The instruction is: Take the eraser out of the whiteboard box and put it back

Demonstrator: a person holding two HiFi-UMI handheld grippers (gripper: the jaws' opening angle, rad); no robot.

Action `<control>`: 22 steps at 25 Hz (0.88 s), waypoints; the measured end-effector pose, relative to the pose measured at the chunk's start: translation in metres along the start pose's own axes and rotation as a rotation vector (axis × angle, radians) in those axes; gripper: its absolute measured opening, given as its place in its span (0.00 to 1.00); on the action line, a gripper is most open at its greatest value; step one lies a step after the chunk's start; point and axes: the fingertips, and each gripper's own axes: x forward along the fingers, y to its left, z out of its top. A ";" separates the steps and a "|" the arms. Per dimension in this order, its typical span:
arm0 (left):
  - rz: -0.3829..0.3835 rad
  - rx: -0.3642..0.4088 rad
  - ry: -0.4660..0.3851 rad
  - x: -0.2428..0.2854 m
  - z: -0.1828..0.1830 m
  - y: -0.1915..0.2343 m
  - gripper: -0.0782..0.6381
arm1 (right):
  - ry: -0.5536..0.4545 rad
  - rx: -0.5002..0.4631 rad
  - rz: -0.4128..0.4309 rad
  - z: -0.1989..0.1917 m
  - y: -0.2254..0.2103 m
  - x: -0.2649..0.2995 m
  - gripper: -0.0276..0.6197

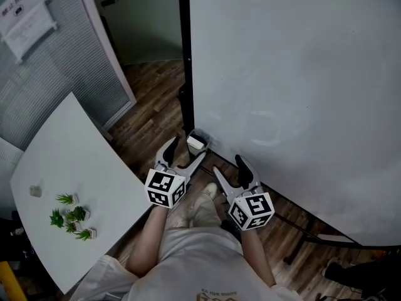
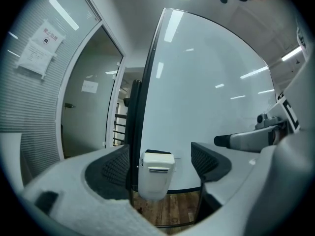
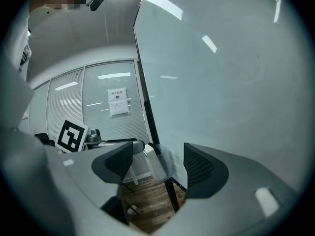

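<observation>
At the lower left corner of the whiteboard point(image 1: 294, 74), a small white whiteboard box point(image 1: 195, 145) hangs on the board's black frame edge, above the wooden floor point(image 1: 150, 105). A dark strip shows over the box's open rim. It looks like the top of the eraser point(image 2: 157, 152), sitting inside the box.

The left tool point(image 1: 186, 153) points almost level at the box, with its 2 jaws wide apart. In the left gripper view the box sits between the 2 dark ribbed pads with a gap on each side, so nothing is gripped. The right tool point(image 1: 230, 168) is just beside the left one, close to the board's face. Its 2 jaws are also spread and hold nothing. In the right gripper view the box shows in the gap between them, beyond the tips and untouched.

To the person's left stands a white table point(image 1: 56, 162) with a cluster of small green plants point(image 1: 70, 216) on it. A strip of bare floor runs between the table's edge and the whiteboard, and both tools work in that strip. Beyond the table is a wall of blinds point(image 1: 37, 86) with a paper notice point(image 1: 25, 17) on it.
</observation>
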 end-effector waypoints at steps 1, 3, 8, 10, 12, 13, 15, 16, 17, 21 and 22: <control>-0.001 0.005 0.007 0.001 -0.002 -0.001 0.64 | 0.002 0.002 0.000 -0.001 -0.001 0.001 0.54; -0.004 0.016 0.019 0.004 -0.005 -0.003 0.64 | 0.002 0.007 0.001 -0.001 -0.002 0.002 0.54; -0.010 0.037 0.030 0.011 -0.007 -0.003 0.64 | 0.003 0.014 0.010 -0.002 -0.002 0.007 0.54; 0.000 0.072 0.032 0.013 -0.005 -0.001 0.62 | 0.007 0.015 0.013 -0.004 -0.001 0.009 0.54; 0.005 0.099 0.040 0.016 -0.005 0.001 0.60 | 0.009 0.014 0.015 -0.004 -0.002 0.011 0.54; 0.005 0.103 0.043 0.017 -0.005 0.001 0.60 | 0.010 0.014 0.016 -0.004 -0.002 0.011 0.54; 0.003 0.101 0.044 0.021 -0.006 0.002 0.60 | 0.011 0.014 0.017 -0.003 -0.002 0.013 0.54; 0.002 0.100 0.046 0.022 -0.006 0.002 0.60 | 0.012 0.015 0.018 -0.004 -0.003 0.014 0.54; 0.000 0.099 0.048 0.024 -0.007 0.002 0.60 | 0.015 0.016 0.018 -0.004 -0.003 0.015 0.54; -0.004 0.098 0.054 0.029 -0.009 0.003 0.59 | 0.024 0.017 0.023 -0.005 -0.004 0.019 0.54; -0.006 0.099 0.054 0.031 -0.010 0.003 0.59 | 0.025 0.017 0.025 -0.004 -0.004 0.019 0.54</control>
